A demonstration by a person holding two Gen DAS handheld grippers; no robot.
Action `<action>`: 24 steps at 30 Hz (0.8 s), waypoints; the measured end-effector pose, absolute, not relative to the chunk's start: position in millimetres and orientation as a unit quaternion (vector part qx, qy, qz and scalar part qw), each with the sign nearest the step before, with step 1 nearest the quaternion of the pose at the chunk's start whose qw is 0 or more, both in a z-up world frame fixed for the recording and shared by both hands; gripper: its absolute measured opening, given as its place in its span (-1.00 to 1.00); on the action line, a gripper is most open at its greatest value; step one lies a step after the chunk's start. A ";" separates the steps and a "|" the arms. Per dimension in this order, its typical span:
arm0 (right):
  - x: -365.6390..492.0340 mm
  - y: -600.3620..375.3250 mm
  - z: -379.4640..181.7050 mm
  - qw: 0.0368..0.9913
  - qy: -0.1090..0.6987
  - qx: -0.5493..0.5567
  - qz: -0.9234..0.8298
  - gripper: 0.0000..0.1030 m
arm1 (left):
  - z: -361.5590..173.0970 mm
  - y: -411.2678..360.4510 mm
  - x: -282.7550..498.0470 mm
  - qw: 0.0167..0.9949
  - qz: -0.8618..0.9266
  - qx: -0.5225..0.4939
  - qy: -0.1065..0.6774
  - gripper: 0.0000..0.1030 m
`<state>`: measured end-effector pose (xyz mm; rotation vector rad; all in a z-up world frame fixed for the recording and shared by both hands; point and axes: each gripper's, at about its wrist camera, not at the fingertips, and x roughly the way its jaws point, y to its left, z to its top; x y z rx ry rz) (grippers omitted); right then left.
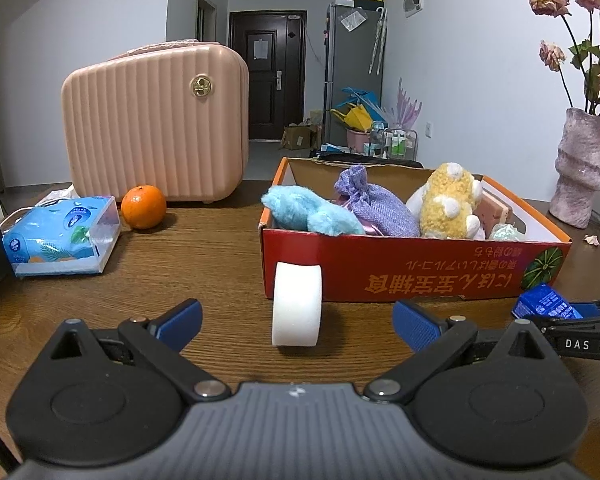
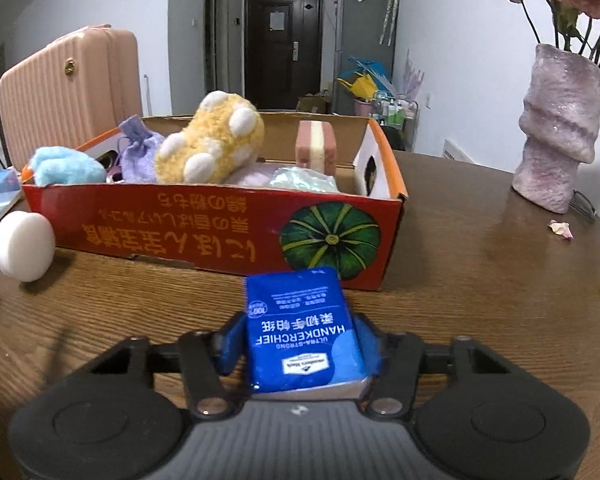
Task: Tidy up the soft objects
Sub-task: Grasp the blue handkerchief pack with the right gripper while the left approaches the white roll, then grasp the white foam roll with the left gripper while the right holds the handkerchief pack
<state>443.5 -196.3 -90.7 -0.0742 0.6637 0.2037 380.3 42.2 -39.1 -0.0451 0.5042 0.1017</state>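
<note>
1. The right gripper (image 2: 298, 344) has its fingers (image 2: 231, 344) closed on the blue handkerchief pack (image 2: 302, 328), low over the bench (image 2: 480, 280), probably for lifting into the box.
2. The left gripper (image 1: 298, 320) is spread open, empty, the white foam roll (image 1: 297, 304) standing just ahead.
3. Beyond, the red box (image 2: 220, 232) holds plush toys; whether the roll touches it is unclear.

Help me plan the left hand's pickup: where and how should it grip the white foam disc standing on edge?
Grip the white foam disc across its two flat faces, coming straight from the front. Its curved rim faces the open left hand-held gripper, so the faces sit left and right.
</note>
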 end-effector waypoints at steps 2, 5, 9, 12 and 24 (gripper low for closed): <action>442.3 -195.2 -90.0 0.940 0.323 -0.040 0.101 -0.02 | -38.7 42.6 379.8 0.967 0.049 -0.024 0.249 1.00; 439.0 -195.8 -88.1 0.943 0.314 -0.039 0.098 -0.02 | -37.3 44.0 379.0 0.967 0.049 -0.027 0.247 1.00; 432.1 -200.8 -81.6 0.953 0.288 -0.028 0.091 -0.02 | -34.4 45.3 377.2 0.968 0.051 -0.029 0.245 1.00; 424.8 -204.2 -76.0 0.960 0.267 -0.020 0.084 -0.02 | -30.4 46.8 375.1 0.969 0.053 -0.029 0.238 1.00; 411.7 -213.8 -67.0 0.971 0.232 0.003 0.059 -0.02 | -29.6 54.1 382.9 0.969 0.054 -0.023 0.242 1.00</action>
